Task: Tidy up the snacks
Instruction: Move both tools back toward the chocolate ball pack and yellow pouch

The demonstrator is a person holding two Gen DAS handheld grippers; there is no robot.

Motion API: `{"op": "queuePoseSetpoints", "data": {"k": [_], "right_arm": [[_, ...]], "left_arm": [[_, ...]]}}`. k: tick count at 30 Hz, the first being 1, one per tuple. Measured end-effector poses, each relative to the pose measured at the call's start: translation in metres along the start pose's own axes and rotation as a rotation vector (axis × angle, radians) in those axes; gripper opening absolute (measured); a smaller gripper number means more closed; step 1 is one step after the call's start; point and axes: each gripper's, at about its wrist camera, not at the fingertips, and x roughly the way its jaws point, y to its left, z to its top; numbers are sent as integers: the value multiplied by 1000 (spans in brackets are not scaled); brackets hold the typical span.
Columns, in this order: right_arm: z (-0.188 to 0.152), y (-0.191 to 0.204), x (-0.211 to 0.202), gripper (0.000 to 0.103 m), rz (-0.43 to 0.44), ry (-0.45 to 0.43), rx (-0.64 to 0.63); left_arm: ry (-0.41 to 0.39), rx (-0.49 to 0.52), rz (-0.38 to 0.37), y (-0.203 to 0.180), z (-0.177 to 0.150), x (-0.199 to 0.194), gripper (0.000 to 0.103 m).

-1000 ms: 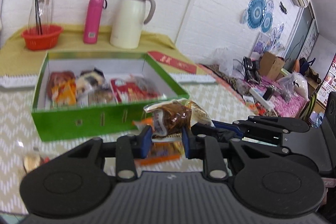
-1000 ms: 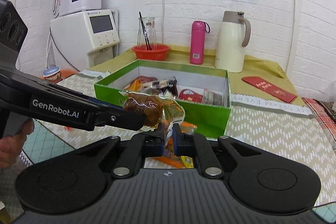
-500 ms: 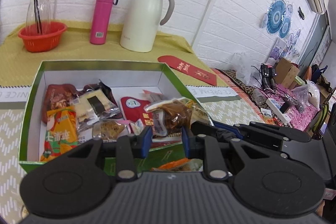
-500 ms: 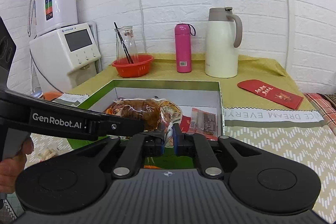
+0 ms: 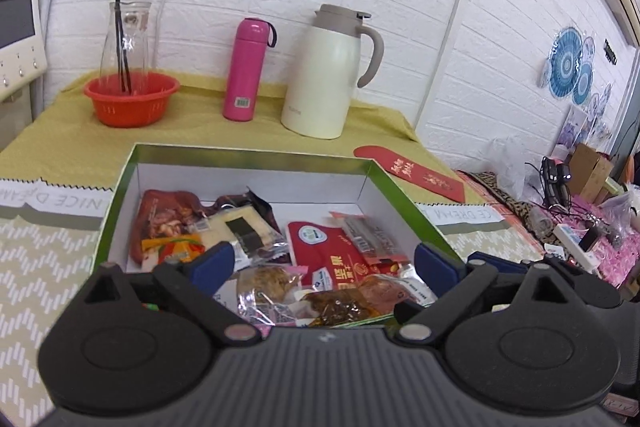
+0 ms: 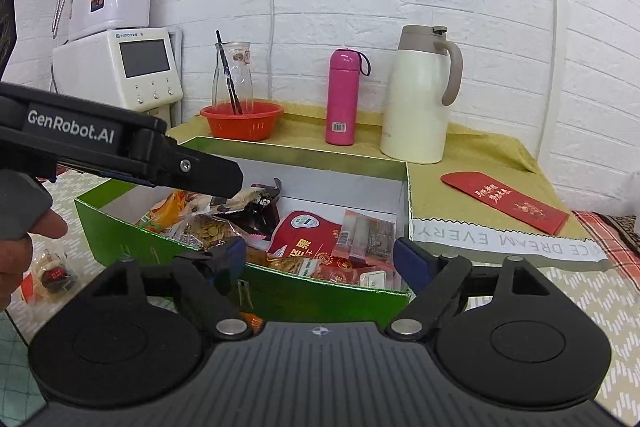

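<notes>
With both sets of tongs having just sprung apart, the left tongs [image 5: 324, 263] and right tongs [image 6: 320, 257] stand wide, gripping nothing. A clear-wrapped brown snack packet [image 5: 340, 303] lies loose at the six o'clock edge inside the green cardboard box [image 5: 248, 157] among other packets. At twelve o'clock on the worktop [image 5: 52, 267] stands a pink flask [image 5: 246, 71].

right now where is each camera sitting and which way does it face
Left wrist: sits on the left gripper, looking forward and down into the green cardboard box; its own black jaws, just opened, hold nothing.
Right wrist: sits on the right gripper, facing that box from its near right corner; own just-opened jaws, the left gripper and a hand show.
Shared: box, pink flask.
</notes>
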Motion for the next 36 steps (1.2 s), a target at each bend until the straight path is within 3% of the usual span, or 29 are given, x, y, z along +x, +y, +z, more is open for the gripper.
{"op": "queuePoseSetpoints", "data": {"k": [18,25,30,36], "right_arm": [[6,13,-42,103,32,13,35],[-15,20,-68,103,1,121,58],[-40,29,-77,103,95,165,31],[-43,36,-58,103,111,198,-34]], "left_arm": [[-1,15,9,-14,-7,-42,95],[82,38,-21,-22,-23,-62,95],[114,59,-49,-22,-48,-72,95],[149,36,-14,-3,-61,-72,95]]}}
